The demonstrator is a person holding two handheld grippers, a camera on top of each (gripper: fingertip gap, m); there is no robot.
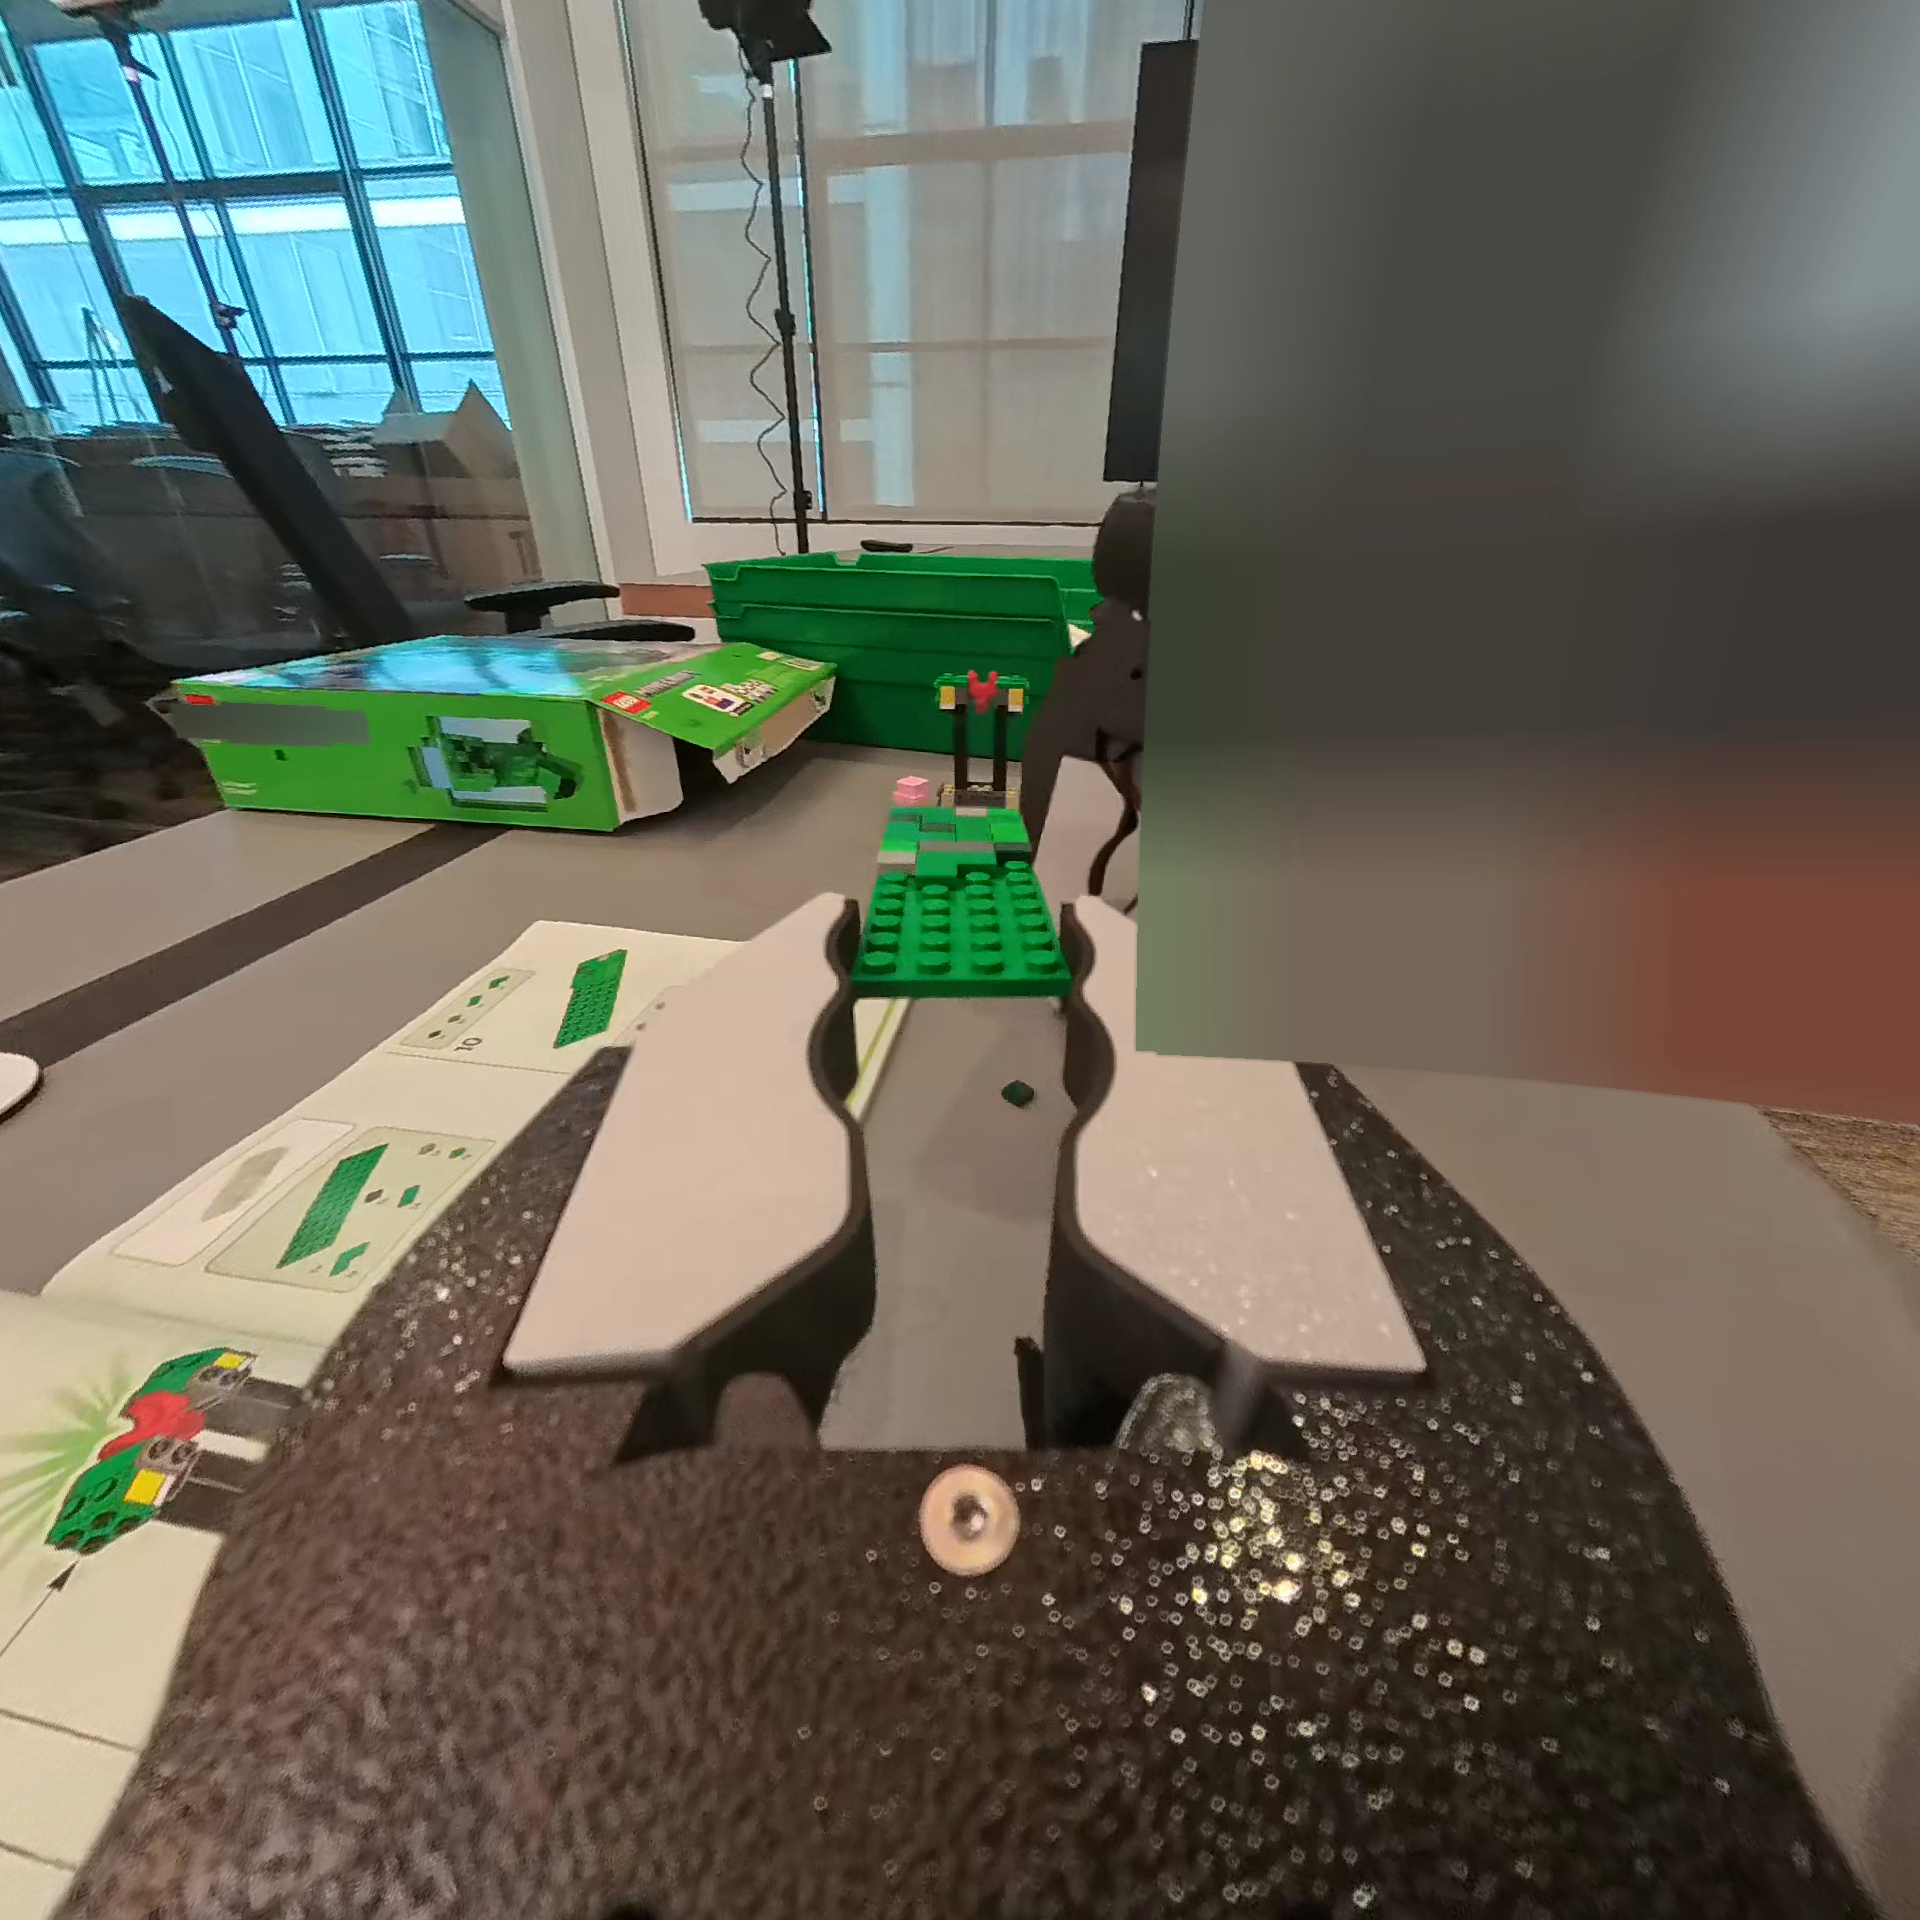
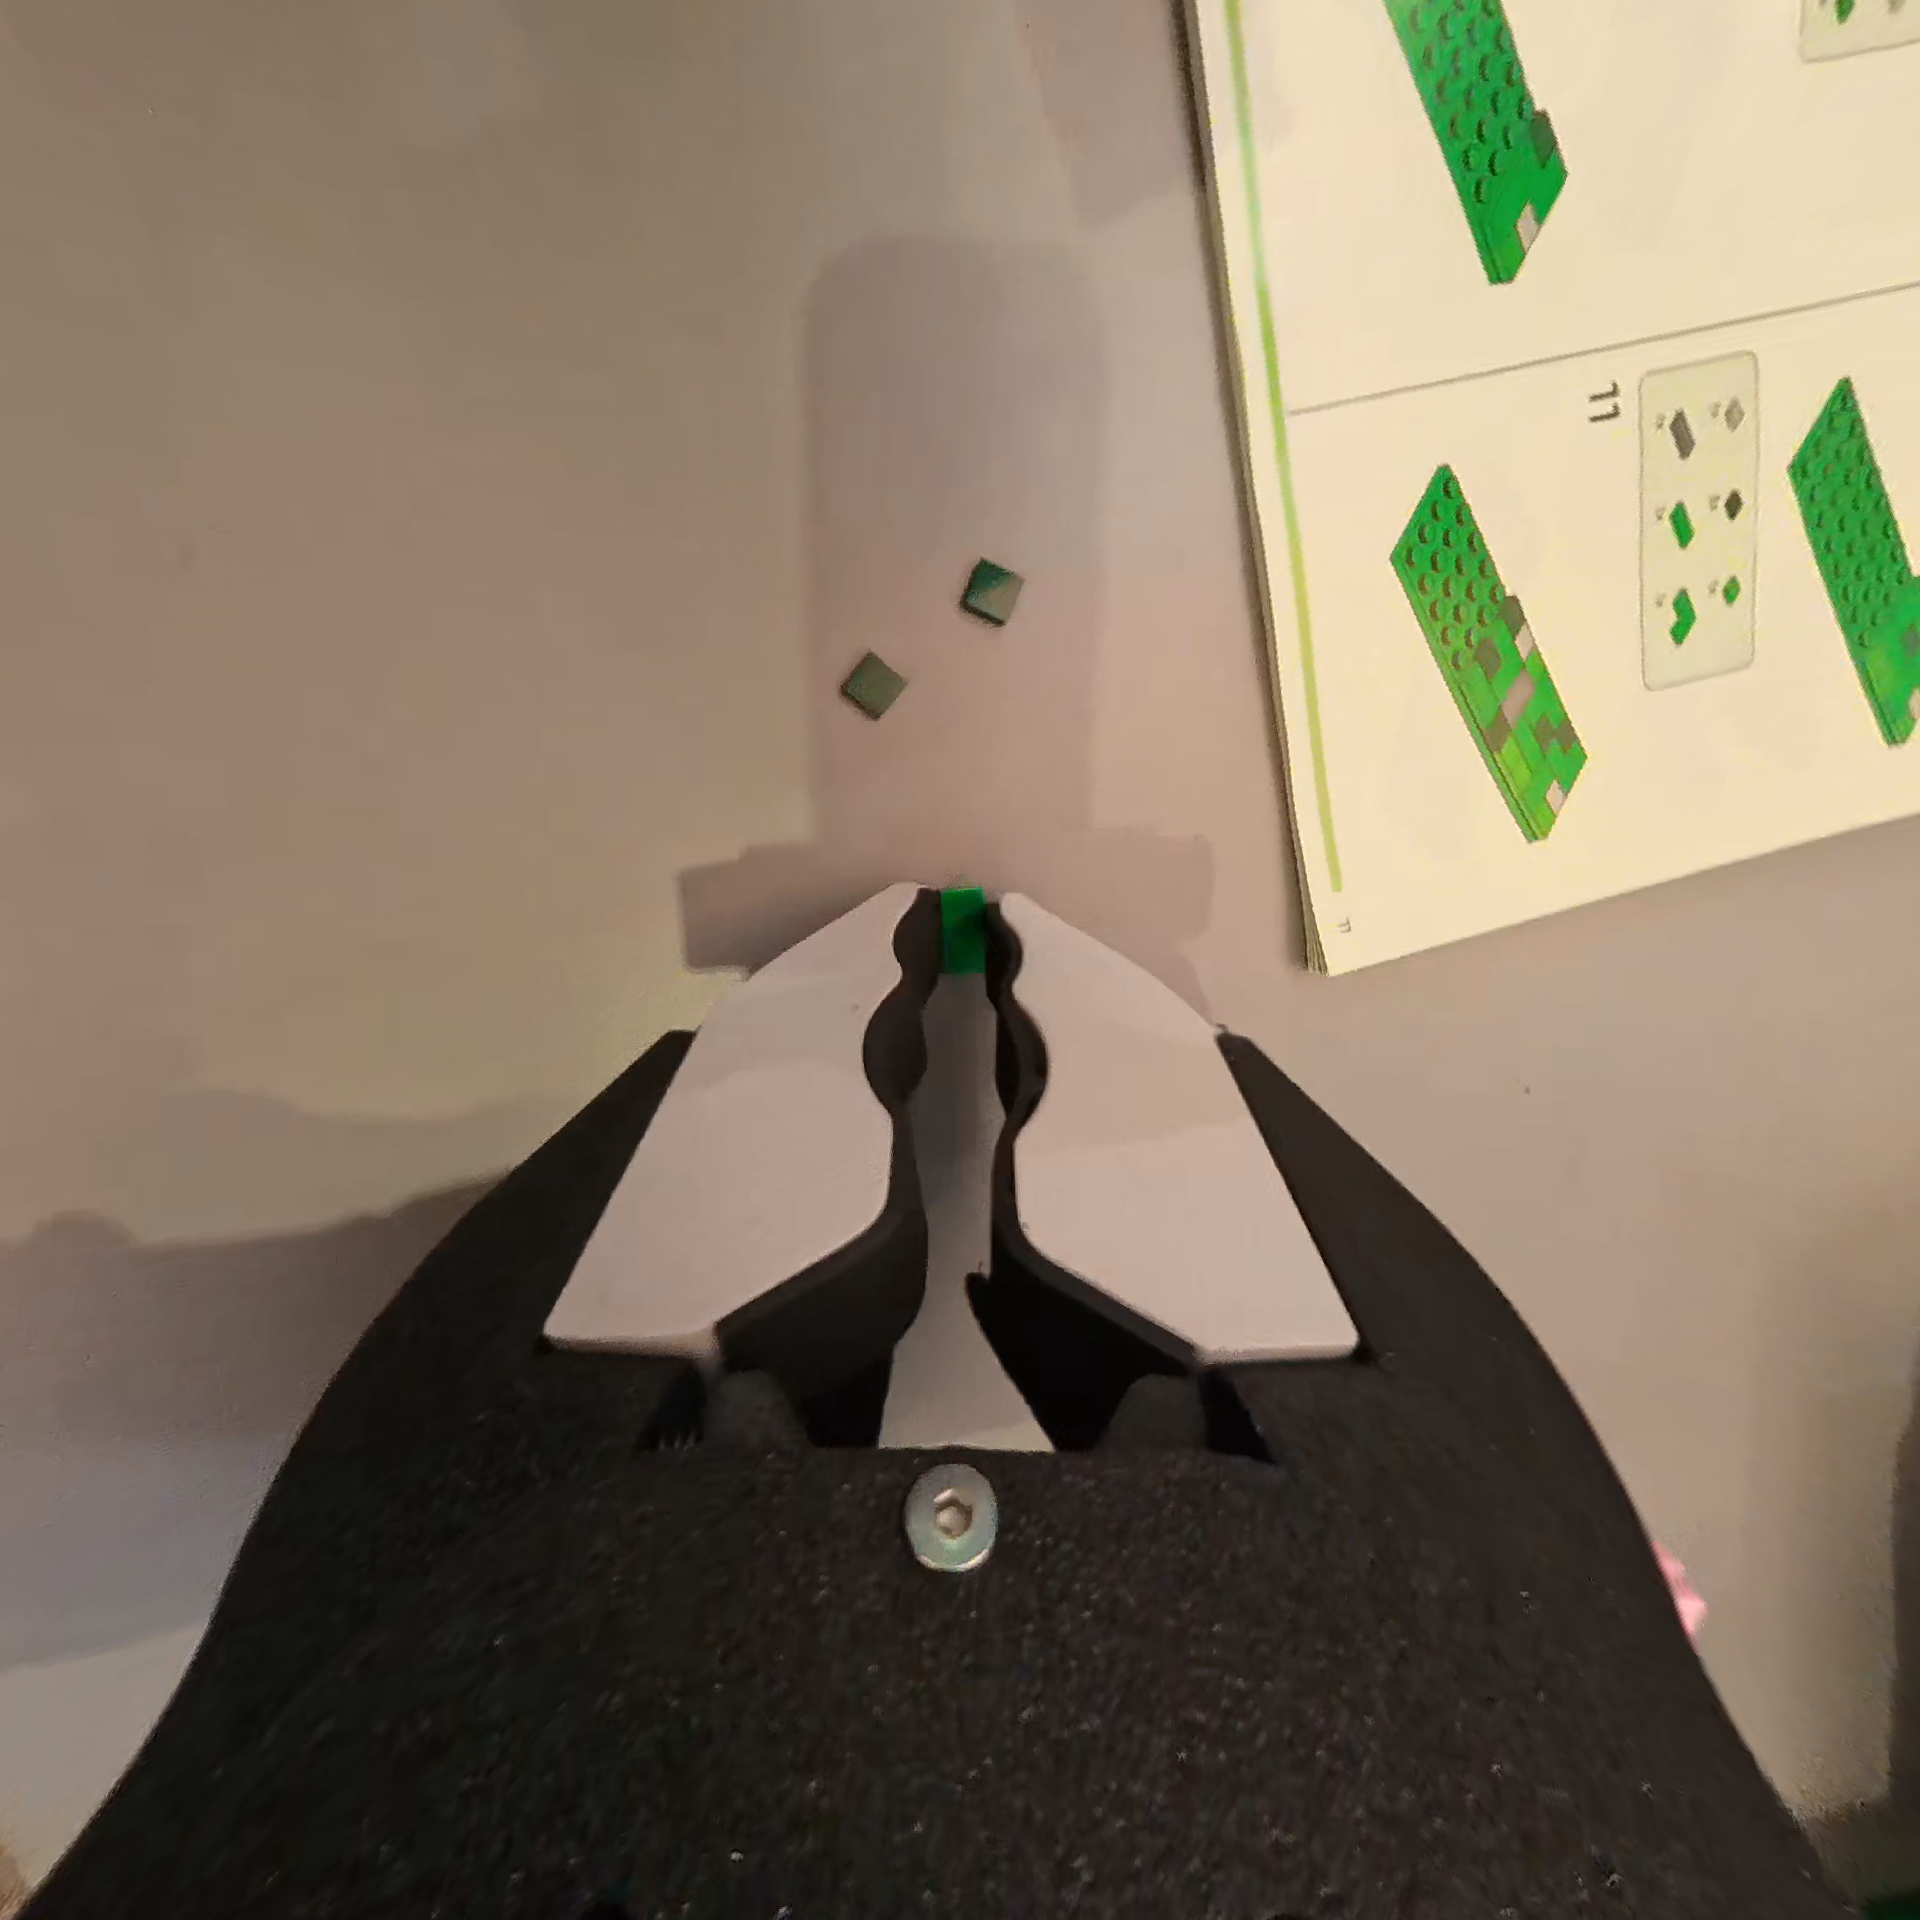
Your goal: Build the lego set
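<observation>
Green studded plate [image 1: 961,935] is being gripped at its near end by the left gripper [image 1: 961,966], jaws closed on its side edges, long axis pointing away above the counter [image 1: 623,862]. A small green piece [image 2: 960,928] is being pinched in the right gripper [image 2: 960,914]. Two dark green tiles [image 2: 992,592] are lying beyond, beside the instruction booklet [image 2: 1558,343]. An opened box [image 1: 488,732] and stacked green trays [image 1: 894,634], contents hidden, are being partly cut off.

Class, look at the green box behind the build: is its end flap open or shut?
Open. The box lies flat on the table, and its end flap hangs outward, baring the white inside.
</observation>
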